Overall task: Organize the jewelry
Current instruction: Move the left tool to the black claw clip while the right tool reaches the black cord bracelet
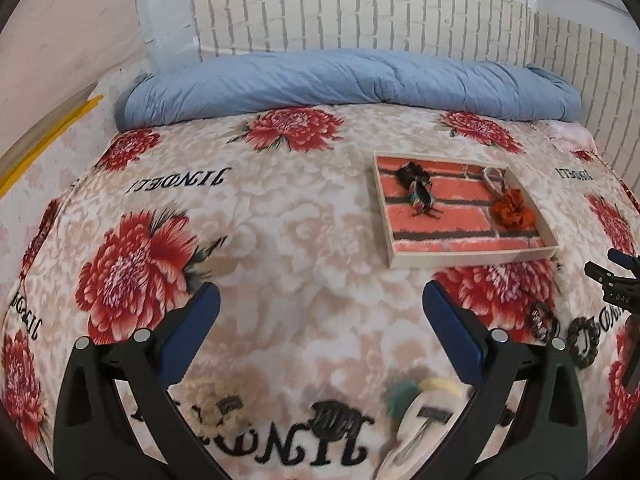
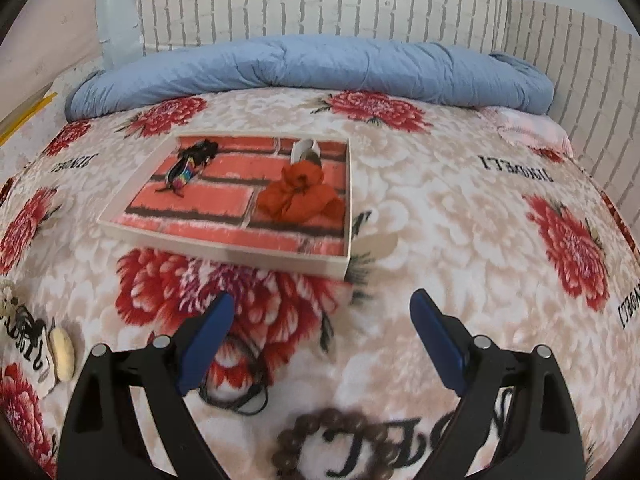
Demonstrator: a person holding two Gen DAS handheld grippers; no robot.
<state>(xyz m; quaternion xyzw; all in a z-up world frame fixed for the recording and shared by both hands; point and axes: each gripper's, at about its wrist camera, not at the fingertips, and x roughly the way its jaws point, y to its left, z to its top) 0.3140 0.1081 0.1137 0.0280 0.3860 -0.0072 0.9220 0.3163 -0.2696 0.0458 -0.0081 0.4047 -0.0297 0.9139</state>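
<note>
Two grippers hover over a bed [image 2: 460, 208] covered in a cream blanket printed with big red flowers and black lettering. The left gripper [image 1: 320, 312] has its blue-padded jaws spread wide with nothing between them, only blanket showing in the gap. The right gripper [image 2: 322, 322] stands just as wide and is likewise empty.

The shallow tray [image 2: 224, 258], cream-rimmed with a red brick pattern on its floor, lies flat on the blanket beyond both grippers. Inside it are an orange fabric scrunchie [image 2: 300, 196] toward the right side, a pale ring-shaped piece [image 2: 304, 148] just behind it and touching or nearly so, and a dark item with multicoloured strands [image 2: 188, 168] toward the left side.

Several pieces lie loose on the blanket, outside the tray. A brown beaded bracelet [image 2: 320, 444] lies close under the right gripper, near the bottom of its view, and a thin dark cord [image 2: 240, 392] lies just beside that gripper's left finger. From the left gripper's view, a blurred teal and yellow piece [image 1: 416, 392] sits low between the fingers, with a pale flat item [image 1: 416, 436] just below it; I cannot tell what either is. A dark patterned bangle [image 1: 542, 320] lies further to the right.

A rolled blue quilt [image 1: 340, 84] lies across the far end of the bed, against a white brick-patterned wall [image 1: 360, 8].
</note>
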